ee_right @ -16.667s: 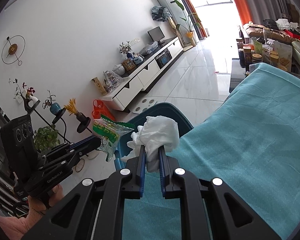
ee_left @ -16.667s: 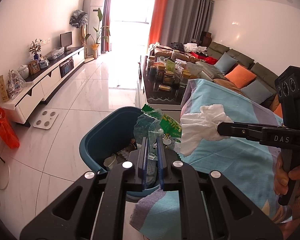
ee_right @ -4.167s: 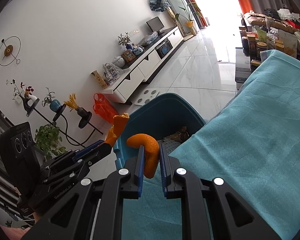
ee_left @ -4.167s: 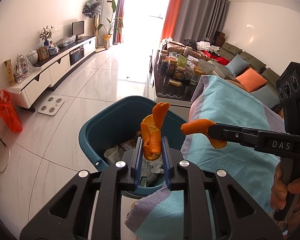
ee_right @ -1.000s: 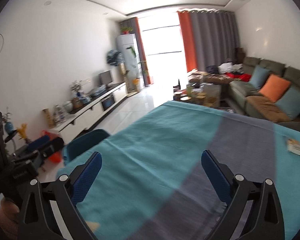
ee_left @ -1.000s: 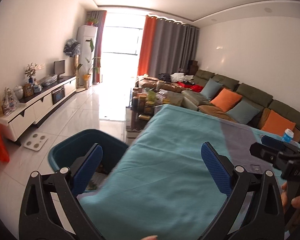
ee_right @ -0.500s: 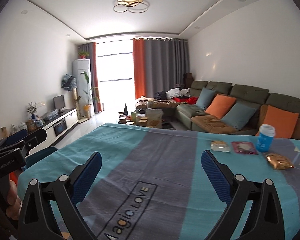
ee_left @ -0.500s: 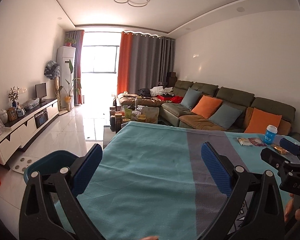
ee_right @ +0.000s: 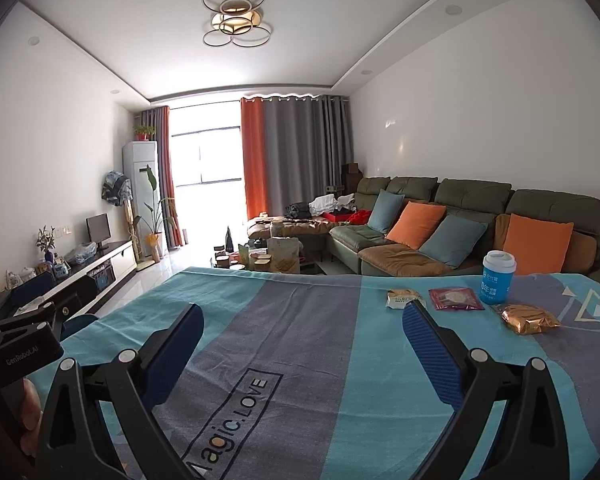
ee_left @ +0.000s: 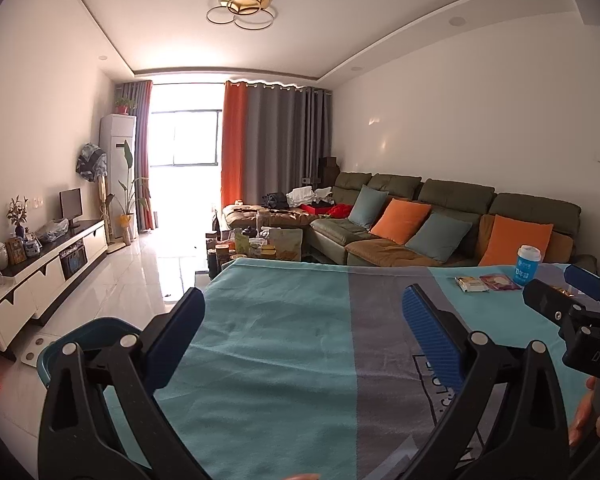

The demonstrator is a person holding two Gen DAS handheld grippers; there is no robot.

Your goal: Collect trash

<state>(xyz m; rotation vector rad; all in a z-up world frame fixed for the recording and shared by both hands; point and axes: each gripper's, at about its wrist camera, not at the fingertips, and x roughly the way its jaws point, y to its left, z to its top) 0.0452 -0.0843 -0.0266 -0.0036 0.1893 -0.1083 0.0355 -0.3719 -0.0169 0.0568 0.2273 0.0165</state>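
My left gripper (ee_left: 302, 314) is open and empty above the teal and grey table cloth (ee_left: 284, 336). My right gripper (ee_right: 302, 334) is open and empty too, further right over the same cloth (ee_right: 300, 344). At the far right of the table lie a yellow-white snack packet (ee_right: 403, 297), a dark red packet (ee_right: 455, 299) and a gold foil wrapper (ee_right: 530, 319), beside a blue cup with a white lid (ee_right: 497, 277). The packets (ee_left: 471, 283) and the cup (ee_left: 527, 265) also show in the left wrist view. The teal trash bin (ee_left: 84, 334) stands on the floor at the table's left end.
A green sofa (ee_right: 452, 220) with orange and blue cushions runs behind the table. A cluttered coffee table (ee_left: 256, 244) stands beyond the far edge. A white TV cabinet (ee_left: 40, 272) lines the left wall over a white tiled floor.
Both grippers have swung right and up, away from the bin, toward the packets and cup. Both stay open and empty.
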